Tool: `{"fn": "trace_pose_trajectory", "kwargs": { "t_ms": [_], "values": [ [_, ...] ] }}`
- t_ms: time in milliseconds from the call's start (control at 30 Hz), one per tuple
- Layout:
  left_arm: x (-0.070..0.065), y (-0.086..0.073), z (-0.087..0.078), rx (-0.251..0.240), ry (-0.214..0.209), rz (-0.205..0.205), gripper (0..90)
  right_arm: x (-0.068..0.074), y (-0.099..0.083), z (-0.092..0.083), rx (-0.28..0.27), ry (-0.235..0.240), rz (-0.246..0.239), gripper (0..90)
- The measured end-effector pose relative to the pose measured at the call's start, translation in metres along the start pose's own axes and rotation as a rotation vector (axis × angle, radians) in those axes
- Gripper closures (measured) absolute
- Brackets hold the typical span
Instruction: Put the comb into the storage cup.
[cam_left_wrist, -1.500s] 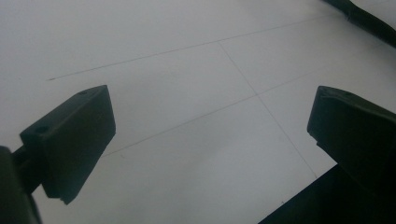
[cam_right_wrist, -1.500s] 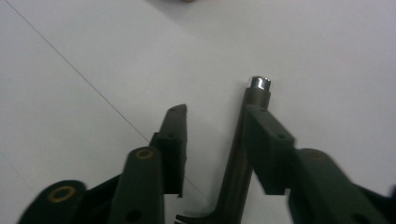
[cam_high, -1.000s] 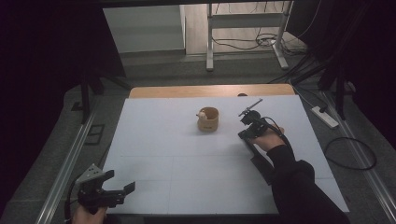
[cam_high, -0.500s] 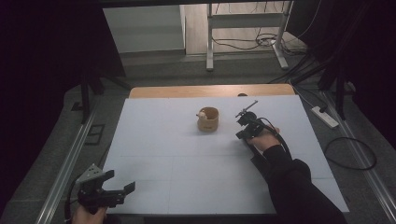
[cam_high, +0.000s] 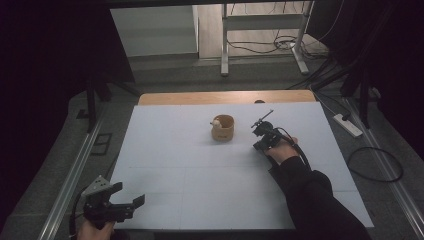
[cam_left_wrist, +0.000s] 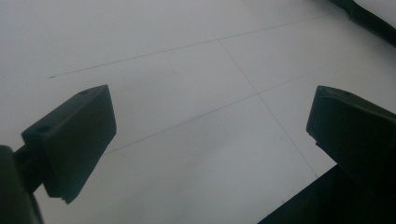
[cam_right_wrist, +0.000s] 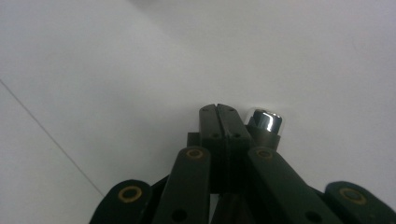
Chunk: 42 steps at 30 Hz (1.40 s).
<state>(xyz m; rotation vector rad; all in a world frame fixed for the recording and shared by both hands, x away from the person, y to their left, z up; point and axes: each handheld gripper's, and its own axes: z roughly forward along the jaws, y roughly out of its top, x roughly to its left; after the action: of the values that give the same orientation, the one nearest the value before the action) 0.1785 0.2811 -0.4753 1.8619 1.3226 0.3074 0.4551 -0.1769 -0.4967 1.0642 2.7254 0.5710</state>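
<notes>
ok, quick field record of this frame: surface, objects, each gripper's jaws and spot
surface: white table top
object: small wooden cup mid-table, something pale at its rim
left gripper: jaws open, nothing between them, near front left edge
right gripper: jaws shut, right of the cup, apart from it
shiny metal piece: beside the right gripper's shut tips

Both grippers are black: the left gripper (cam_high: 131, 204) carries a grey three-cornered plate, the right gripper (cam_right_wrist: 223, 112) shows brass-ringed pivots and a chrome cap. Black sleeve (cam_high: 320, 205), black cable.
</notes>
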Motion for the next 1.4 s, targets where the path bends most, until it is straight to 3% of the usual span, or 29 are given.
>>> {"fn": "trace_pose_trajectory", "kwargs": {
  "t_ms": [700,1233,1400],
  "values": [
    [0.000,0.000,0.000,-0.001,-0.002,0.003,2.2,-0.036,-0.022,-0.010,0.017,-0.062,0.085,89.6],
    [0.000,0.000,0.000,-0.001,-0.003,0.002,2.3,-0.053,-0.053,-0.025,0.020,-0.089,0.139,89.5],
    [0.000,0.000,0.000,-0.001,-0.004,0.002,2.3,-0.052,-0.063,-0.030,0.017,-0.086,0.137,89.6]
  ]
}}
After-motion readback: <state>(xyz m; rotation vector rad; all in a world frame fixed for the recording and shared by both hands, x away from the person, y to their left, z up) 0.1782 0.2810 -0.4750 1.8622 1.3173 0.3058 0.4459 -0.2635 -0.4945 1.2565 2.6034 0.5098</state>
